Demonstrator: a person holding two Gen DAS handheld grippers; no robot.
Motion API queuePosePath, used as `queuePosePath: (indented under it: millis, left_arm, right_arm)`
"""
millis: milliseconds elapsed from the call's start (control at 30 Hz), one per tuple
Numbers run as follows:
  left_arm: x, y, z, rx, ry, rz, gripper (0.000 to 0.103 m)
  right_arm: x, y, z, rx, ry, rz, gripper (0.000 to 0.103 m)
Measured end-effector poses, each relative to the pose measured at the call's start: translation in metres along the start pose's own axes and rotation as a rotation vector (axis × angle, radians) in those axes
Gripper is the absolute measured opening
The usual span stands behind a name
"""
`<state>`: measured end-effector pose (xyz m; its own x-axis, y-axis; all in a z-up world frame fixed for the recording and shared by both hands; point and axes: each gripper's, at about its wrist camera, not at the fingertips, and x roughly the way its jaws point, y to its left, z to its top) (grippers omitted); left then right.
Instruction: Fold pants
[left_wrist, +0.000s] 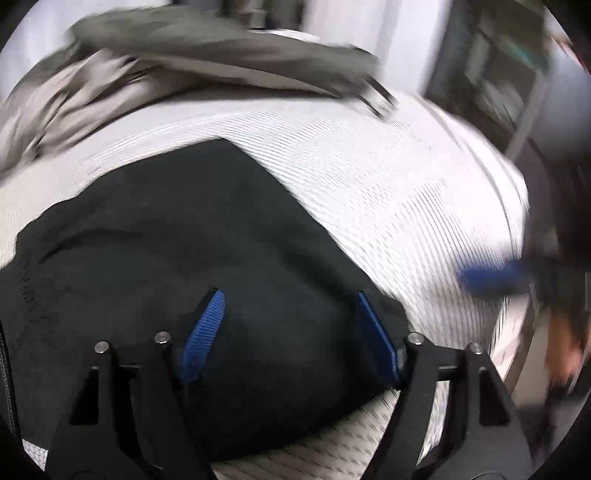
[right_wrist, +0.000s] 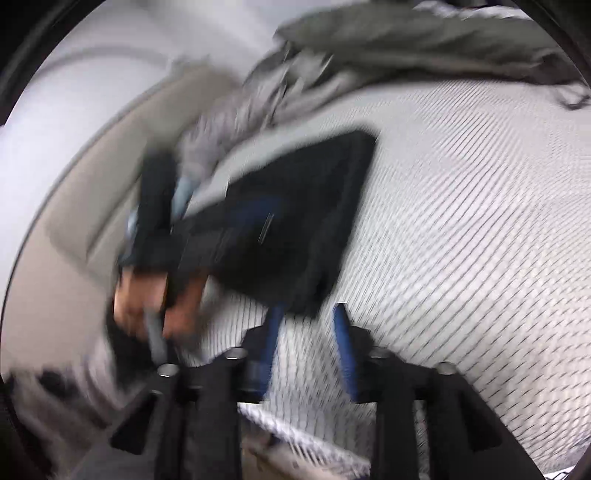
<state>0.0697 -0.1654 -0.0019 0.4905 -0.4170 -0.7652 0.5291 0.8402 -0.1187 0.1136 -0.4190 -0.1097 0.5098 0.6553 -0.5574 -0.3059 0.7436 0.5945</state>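
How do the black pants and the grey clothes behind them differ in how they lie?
The black pants are folded into a compact, roughly rectangular block with straight edges; the grey clothes lie crumpled in a loose heap. The black pants sit close to the grippers; the grey clothes lie further back, by the far edge of the surface. The pants are near-black, the heap pale grey to olive. Both rest on the same white patterned cover.

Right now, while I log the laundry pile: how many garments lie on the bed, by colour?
Black: 1, the folded pants
Grey: 1, a crumpled garment at the bed's far edge
Total: 2
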Motion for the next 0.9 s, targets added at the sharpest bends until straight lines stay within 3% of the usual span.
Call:
queuePosePath:
  millis: [67, 133, 200, 300, 367, 500, 633, 733, 900]
  left_arm:
    - [0.018, -0.020, -0.014, 0.094, 0.051, 0.074, 0.072]
    - [0.019, -0.023, -0.021, 0.094, 0.026, 0.106, 0.072]
    - [0.013, -0.022, -0.022, 0.088, 0.030, 0.094, 0.072]
    - [-0.003, -0.010, -0.022, 0.069, 0.065, -0.023, 0.072]
    - [-0.023, 0.007, -0.019, 0.013, 0.027, -0.082, 0.072]
    - [-0.031, 0.032, -0.016, -0.048, -0.026, 0.009, 0.072]
    - [-0.008, 0.057, -0.018, -0.155, 0.031, 0.037, 0.072]
    - [0.001, 0.055, -0.015, -0.136, 0.035, 0.074, 0.072]
    - [0.005, 0.048, -0.017, -0.134, 0.031, 0.075, 0.072]
  right_arm:
    - [0.013, -0.008, 0.008, 0.072, -0.005, -0.003, 0.040]
    - [0.025, -0.011, 0.011, 0.095, 0.015, -0.023, 0.041]
    - [0.042, -0.011, 0.014, 0.097, 0.056, -0.036, 0.041]
    - [0.063, -0.007, 0.021, 0.074, 0.114, -0.055, 0.041]
    - [0.066, -0.005, 0.021, 0.053, 0.140, -0.046, 0.041]
    - [0.056, 0.013, 0.004, -0.079, 0.177, -0.051, 0.040]
    - [0.068, 0.016, -0.010, -0.093, 0.182, -0.051, 0.018]
    - [0.079, 0.017, -0.015, -0.097, 0.208, -0.077, 0.004]
    - [0.050, 0.032, -0.012, -0.130, 0.138, -0.009, 0.002]
